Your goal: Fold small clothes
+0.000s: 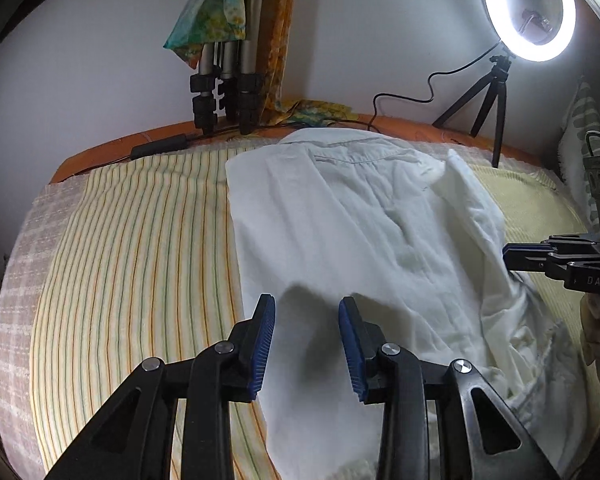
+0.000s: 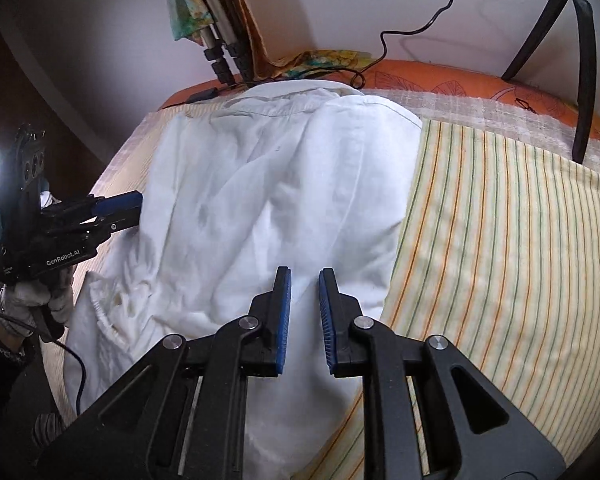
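White shirt (image 1: 364,232) is laid partly folded on the striped bed (image 1: 140,248); left hand-held gripper (image 1: 307,344) and right hand-held gripper (image 2: 305,312) are held empty, narrowly parted. Hem corners should be pinched evenly before folding.

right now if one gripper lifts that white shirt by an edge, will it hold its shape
Probably not. The white shirt lies creased and bunched at one side, so it likely droops. It looks thin and light. On the striped sheet it may drag and wrinkle rather than slide.

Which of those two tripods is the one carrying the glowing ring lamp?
The small black tripod standing on the bed's far right edge holds the ring light. The other, the silver tripod with folded legs, stands further left, draped with a colourful cloth.
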`<state>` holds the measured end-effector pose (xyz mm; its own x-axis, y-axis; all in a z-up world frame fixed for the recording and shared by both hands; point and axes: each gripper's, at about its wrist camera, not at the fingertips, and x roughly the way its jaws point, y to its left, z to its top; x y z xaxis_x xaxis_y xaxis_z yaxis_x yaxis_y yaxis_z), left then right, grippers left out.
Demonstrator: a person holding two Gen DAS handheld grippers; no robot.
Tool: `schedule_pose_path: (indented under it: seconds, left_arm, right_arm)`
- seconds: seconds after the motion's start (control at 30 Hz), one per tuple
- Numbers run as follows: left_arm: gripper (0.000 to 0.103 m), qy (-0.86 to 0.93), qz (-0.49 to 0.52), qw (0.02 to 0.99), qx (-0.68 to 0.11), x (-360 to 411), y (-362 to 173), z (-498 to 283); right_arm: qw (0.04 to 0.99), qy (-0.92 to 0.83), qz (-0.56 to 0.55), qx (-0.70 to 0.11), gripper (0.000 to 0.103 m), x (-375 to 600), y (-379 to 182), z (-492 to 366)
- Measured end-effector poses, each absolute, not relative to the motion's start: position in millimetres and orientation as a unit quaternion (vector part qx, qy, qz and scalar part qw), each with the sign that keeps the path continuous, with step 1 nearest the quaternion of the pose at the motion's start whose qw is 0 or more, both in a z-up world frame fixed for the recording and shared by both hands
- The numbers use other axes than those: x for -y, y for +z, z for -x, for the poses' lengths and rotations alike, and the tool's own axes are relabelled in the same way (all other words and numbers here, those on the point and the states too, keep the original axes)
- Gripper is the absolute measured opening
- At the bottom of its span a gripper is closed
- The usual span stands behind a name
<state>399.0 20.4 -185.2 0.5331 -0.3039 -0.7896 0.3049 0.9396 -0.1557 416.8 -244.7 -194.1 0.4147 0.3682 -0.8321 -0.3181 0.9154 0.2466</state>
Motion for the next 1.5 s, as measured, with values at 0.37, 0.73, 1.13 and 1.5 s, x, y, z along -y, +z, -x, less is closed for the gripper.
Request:
schedule_pose_path:
  seconds: [0.37, 0.73, 1.13, 1.5]
  left_arm:
    - [0.056, -0.121, 0.009, 0.895, -0.43, -38.8, -188.3, -465.9]
    - [0.064, -0.134, 0.005, 0.887, -0.442, -28.9, -202.0, -495.6]
    - [0.0, -0.151, 0.096, 0.886, -0.428, -42.3, -185.6, -494.3]
    - [0.0, -0.157, 0.113, 0.901, -0.388, -59.4, -127.9, -445.9]
  right_arm:
    - [0.87, 0.142, -0.046, -0.471, 0.046, 271.3, -188.3, -481.0]
    - [0.862, 0.166, -0.085, -0.471, 0.056, 277.3, -198.0, -501.9]
    - [0.87, 0.173, -0.138, -0.442, 0.003, 284.8, -183.1, -499.6]
    - [0.89, 0.19, -0.118, -0.398, 0.003, 278.4, -114.4, -459.5]
